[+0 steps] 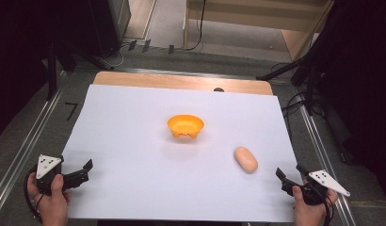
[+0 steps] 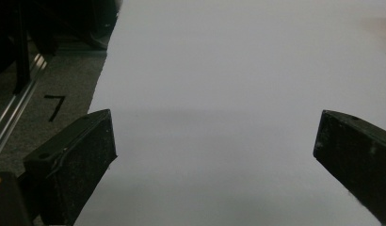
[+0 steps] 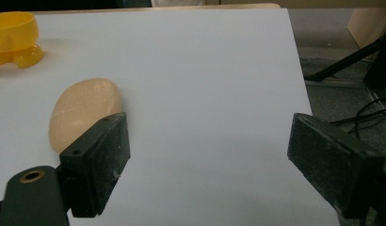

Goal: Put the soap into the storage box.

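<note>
Smooth tan oval bread roll [image 1: 245,159], glossy orange bowl [image 1: 185,125], both claws gaping, empty.

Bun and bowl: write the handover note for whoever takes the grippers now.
Left gripper: open, empty, at the near left edge of the white sheet.
Right gripper: open, empty, at the near right edge, just short of the bun.
Bun: lies on the sheet, near right, untouched.
Bowl: orange, upright at mid-sheet, looks empty.
Done: nothing yet.
Left: likely grip the bun with the right gripper and carry it to the bowl.
</note>
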The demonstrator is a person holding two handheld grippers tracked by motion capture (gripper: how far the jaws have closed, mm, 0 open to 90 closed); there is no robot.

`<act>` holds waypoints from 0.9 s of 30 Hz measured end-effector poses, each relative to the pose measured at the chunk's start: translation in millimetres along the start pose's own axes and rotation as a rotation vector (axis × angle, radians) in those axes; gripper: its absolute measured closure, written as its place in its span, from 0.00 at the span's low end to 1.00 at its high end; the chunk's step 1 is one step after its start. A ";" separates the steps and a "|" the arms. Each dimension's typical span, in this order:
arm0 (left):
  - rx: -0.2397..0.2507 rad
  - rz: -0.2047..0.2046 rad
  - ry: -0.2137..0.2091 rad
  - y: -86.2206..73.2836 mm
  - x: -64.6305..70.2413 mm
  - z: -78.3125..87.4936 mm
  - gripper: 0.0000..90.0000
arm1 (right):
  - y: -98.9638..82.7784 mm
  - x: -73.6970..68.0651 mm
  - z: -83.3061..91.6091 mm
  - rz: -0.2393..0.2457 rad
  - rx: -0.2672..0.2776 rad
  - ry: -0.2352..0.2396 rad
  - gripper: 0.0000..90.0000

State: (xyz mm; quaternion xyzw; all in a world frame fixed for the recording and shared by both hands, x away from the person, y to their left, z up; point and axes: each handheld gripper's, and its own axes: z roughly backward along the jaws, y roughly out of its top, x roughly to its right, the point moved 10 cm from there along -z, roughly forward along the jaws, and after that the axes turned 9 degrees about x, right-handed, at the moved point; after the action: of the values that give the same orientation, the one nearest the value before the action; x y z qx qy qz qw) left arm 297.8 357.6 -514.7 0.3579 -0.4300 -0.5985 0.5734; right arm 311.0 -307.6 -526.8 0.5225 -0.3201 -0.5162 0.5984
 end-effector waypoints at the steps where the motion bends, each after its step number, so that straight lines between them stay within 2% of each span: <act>1: 0.001 0.000 0.000 0.1 0.0 0.1 0.00 | -0.2 -0.4 -0.1 0.000 -0.004 0.000 0.18; 3: 0.003 -0.005 0.000 0.3 0.0 0.3 0.00 | -0.5 2.9 -1.2 0.014 -0.018 -0.040 0.26; 4: 0.003 -0.005 0.001 0.2 0.1 0.2 0.00 | -0.2 3.2 -1.8 0.022 -0.020 -0.048 0.26; 6: 0.003 -0.005 0.000 0.2 0.2 0.3 0.00 | 1.0 2.5 -3.1 0.038 -0.018 -0.035 0.28; 8: 0.003 -0.005 0.000 0.2 0.1 0.2 0.00 | 1.0 4.6 -4.3 0.055 -0.033 -0.045 0.33; 9: 0.004 -0.003 0.001 0.3 0.1 0.1 0.00 | 2.2 4.7 -5.6 0.083 -0.022 -0.027 0.39; 13: 0.003 -0.002 0.000 0.2 0.1 0.0 0.00 | -0.7 0.9 -7.7 0.128 -0.090 0.023 0.54; 16: 0.003 -0.001 0.000 0.2 0.1 0.1 0.00 | -2.2 -3.9 -8.8 0.149 -0.119 0.032 0.53; 17: 0.004 -0.001 0.001 0.2 0.0 0.1 0.00 | -2.5 -8.6 -10.4 0.151 -0.146 0.033 0.50; 19: 0.004 -0.002 0.002 0.3 -0.2 0.2 0.00 | -3.0 -14.6 -10.1 0.117 -0.191 0.054 0.45; 20: 0.003 -0.003 0.001 0.3 -0.2 0.3 0.00 | -2.7 -17.0 -10.1 0.125 -0.207 0.056 0.43; 22: 0.004 -0.002 0.001 0.3 -0.2 0.3 0.00 | -2.9 -24.0 -10.1 0.164 -0.240 0.081 0.31; 23: 0.005 -0.002 0.000 0.4 -0.2 0.2 0.00 | -2.9 -24.0 -10.1 0.164 -0.240 0.081 0.31; 25: 0.005 -0.002 0.000 0.3 0.1 0.0 0.00 | -4.6 -33.3 -13.8 0.175 -0.303 0.112 0.20; 27: 0.005 -0.003 0.000 0.3 0.2 0.0 0.00 | -5.4 -35.6 -14.9 0.178 -0.324 0.112 0.18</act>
State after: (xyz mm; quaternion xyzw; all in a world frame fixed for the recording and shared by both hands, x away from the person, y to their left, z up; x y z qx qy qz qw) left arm 297.9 357.4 -514.4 0.3600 -0.4311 -0.5982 0.5715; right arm 313.9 -268.9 -530.1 0.4171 -0.2439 -0.4760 0.7348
